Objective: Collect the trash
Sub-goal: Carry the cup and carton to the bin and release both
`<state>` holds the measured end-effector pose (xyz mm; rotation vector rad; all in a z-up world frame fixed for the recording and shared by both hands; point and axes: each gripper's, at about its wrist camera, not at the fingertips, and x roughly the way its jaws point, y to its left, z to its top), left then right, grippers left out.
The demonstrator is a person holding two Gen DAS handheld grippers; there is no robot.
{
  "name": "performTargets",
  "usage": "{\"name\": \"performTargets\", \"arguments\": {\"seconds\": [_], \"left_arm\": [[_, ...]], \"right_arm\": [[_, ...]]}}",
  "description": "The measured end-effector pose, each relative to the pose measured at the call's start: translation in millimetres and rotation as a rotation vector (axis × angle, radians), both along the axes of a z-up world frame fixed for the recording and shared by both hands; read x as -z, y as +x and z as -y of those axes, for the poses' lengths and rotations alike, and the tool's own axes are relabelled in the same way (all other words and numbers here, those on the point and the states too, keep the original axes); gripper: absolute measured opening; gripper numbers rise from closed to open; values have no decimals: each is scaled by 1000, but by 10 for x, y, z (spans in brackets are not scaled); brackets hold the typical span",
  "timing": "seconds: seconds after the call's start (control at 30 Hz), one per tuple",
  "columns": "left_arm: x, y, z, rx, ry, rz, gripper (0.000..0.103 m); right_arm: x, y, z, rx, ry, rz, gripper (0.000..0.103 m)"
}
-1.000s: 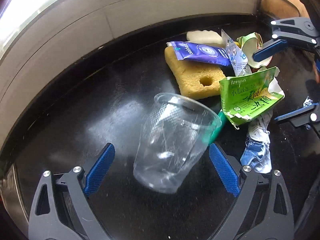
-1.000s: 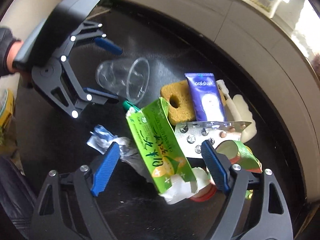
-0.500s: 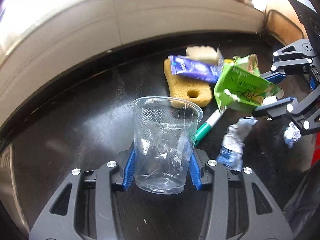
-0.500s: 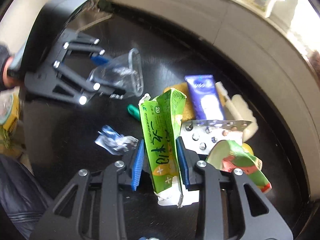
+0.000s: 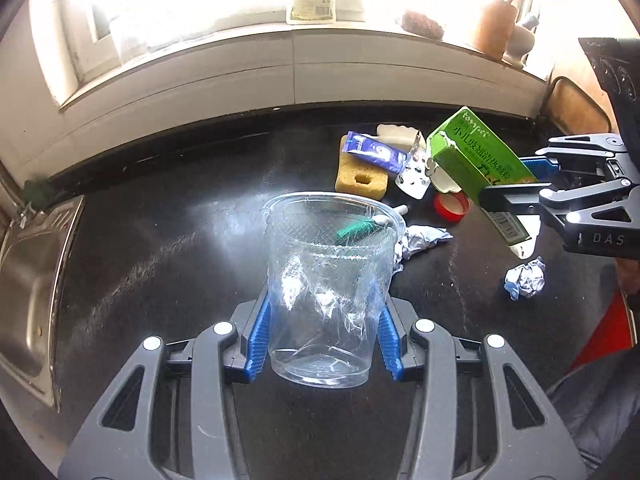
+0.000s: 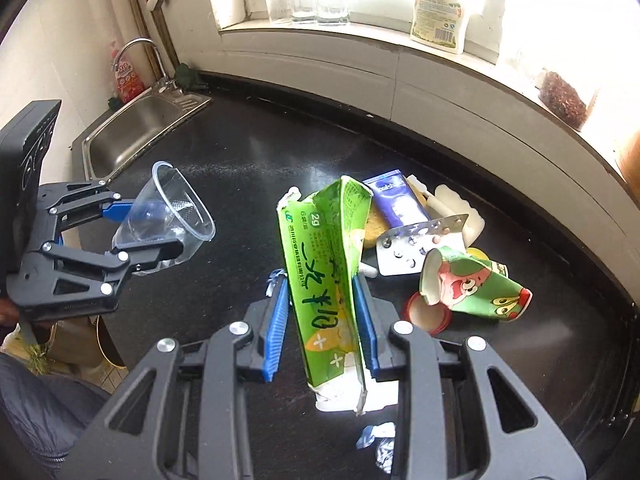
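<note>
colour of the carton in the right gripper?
Green carton, white inside; clearest in the right wrist view.

left hand-held gripper [image 5: 322, 338]: dark grey linkage | blue ribbed pads | silver screws | right hand-held gripper [image 6: 322, 326]: same build

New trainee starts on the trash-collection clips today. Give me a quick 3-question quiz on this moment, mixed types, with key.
1. True or false: the left gripper is shut on the clear plastic cup.
2. What does the right gripper hold? A) yellow sponge B) green carton C) blister pack
3. Fill in: the purple tube lies on top of the yellow ______.

Key
1. True; both pads press the cup's sides.
2. B, the green carton, held clear of the countertop.
3. sponge.
</note>
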<state>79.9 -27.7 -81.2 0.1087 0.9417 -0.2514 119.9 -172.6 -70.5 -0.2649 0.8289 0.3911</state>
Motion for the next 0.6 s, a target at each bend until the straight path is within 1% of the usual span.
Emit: {"name": "performTargets", "arguments": {"seconds": [0.17, 0.3, 0.4, 0.5, 0.6], "left_arm": [[-95, -89, -91, -42, 7, 20, 45], [-189, -153, -179, -89, 22, 47, 45], [-296, -244, -369, -161, 19, 74, 45], [-401, -465, -709, -287, 16, 98, 45], [-455, -772, -1058, -415, 28, 111, 45]], "right_arm": [[-53, -74, -58, -9, 5, 13, 32], [-112, -46, -164, -29, 11, 23, 32], [-231, -39, -398, -86, 18, 41, 32], [-335, -14, -789, -175, 29, 47, 32], [-388, -27, -1340, -294, 48, 32, 33]]}}
